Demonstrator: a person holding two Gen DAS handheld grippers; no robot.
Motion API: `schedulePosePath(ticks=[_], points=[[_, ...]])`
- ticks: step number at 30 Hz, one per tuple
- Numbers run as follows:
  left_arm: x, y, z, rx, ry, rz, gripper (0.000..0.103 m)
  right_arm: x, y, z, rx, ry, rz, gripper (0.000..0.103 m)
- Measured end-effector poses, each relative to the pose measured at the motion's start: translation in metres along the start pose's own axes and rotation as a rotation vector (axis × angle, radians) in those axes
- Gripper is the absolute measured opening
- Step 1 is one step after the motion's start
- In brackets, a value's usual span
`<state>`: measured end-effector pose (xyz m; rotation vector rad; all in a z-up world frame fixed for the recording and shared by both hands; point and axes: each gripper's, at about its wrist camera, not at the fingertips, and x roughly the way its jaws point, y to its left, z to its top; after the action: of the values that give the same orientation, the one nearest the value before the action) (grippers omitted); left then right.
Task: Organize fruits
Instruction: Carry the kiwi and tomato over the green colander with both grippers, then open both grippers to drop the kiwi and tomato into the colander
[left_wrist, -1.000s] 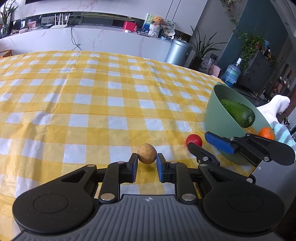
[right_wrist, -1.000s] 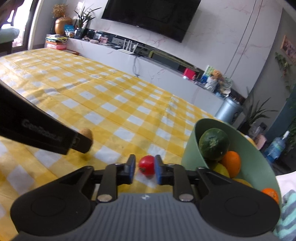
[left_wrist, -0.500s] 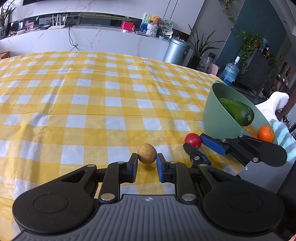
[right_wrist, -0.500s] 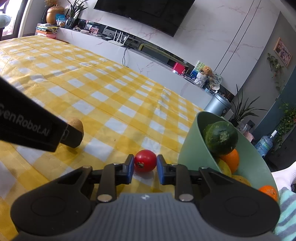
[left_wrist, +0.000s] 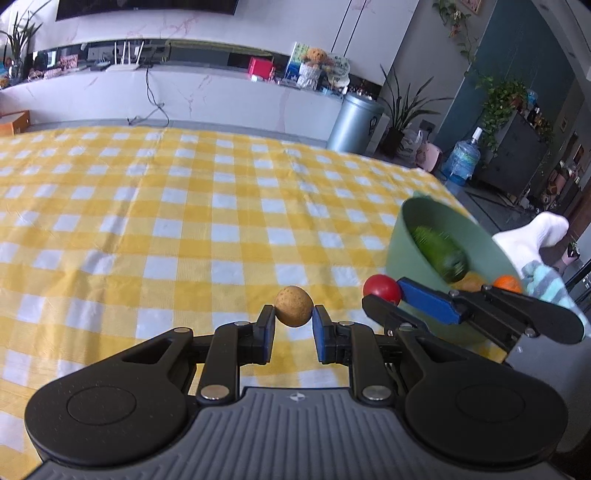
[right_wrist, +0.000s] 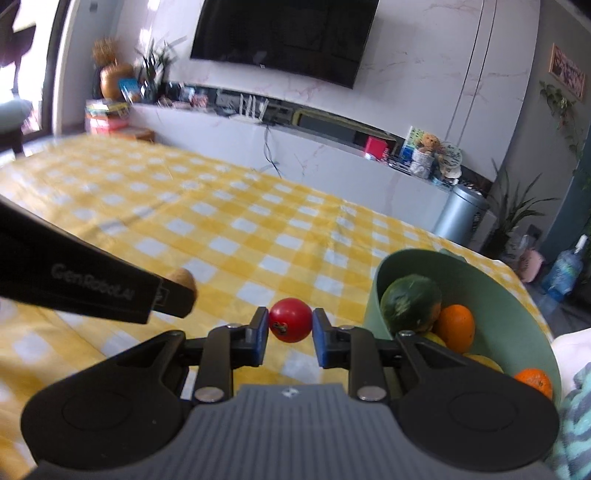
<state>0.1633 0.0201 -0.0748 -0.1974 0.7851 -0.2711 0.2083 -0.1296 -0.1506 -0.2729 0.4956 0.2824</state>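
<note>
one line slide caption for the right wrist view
Right gripper pinches a red tomato beside the green bowl of fruit.

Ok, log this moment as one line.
left hand-held gripper: shut on potato | right hand-held gripper: shut on tomato | green bowl: holds avocado, oranges | both fruits outside the bowl

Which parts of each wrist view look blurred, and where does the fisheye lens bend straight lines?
Left wrist view: the green bowl and the cucumber inside it are smeared, while the potato is sharp. Right wrist view: the far tablecloth is soft, the tomato crisp. Both views curve the white counter.
</note>
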Motion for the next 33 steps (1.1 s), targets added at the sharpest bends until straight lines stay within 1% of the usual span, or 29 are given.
schedulePosePath(ticks=[4,8,11,15,18,20,23,26,28,33], points=[[-0.013,-0.017,0.01,0.023,-0.036,0.001,0.023,-0.024,-0.012,0.007,0.037,-0.068,0.033,0.021],[-0.021,-0.042,0.021,0.076,-0.063,-0.005,0.023,-0.044,-0.035,0.014,0.095,-0.125,0.031,0.021],[-0.021,-0.065,0.028,0.129,-0.076,-0.013,0.023,-0.053,-0.059,0.016,0.16,-0.144,0.026,0.021],[-0.016,-0.097,0.035,0.208,-0.075,-0.023,0.023,-0.06,-0.095,0.018,0.236,-0.153,0.008,0.022],[-0.008,-0.121,0.038,0.273,-0.067,-0.031,0.023,-0.064,-0.124,0.018,0.282,-0.144,0.007,0.022],[-0.002,-0.136,0.039,0.319,-0.058,-0.037,0.023,-0.063,-0.143,0.016,0.316,-0.128,0.04,0.022],[0.011,-0.154,0.039,0.369,-0.031,-0.041,0.023,-0.059,-0.17,0.013,0.378,-0.092,0.052,0.022],[0.027,-0.168,0.039,0.385,0.009,-0.048,0.023,-0.051,-0.19,0.008,0.411,-0.056,0.048,0.022],[0.037,-0.175,0.038,0.386,0.045,-0.061,0.023,-0.042,-0.201,0.005,0.429,-0.017,0.043,0.022],[0.062,-0.185,0.032,0.393,0.095,-0.068,0.023,-0.02,-0.225,-0.005,0.524,0.063,0.074,0.022]])
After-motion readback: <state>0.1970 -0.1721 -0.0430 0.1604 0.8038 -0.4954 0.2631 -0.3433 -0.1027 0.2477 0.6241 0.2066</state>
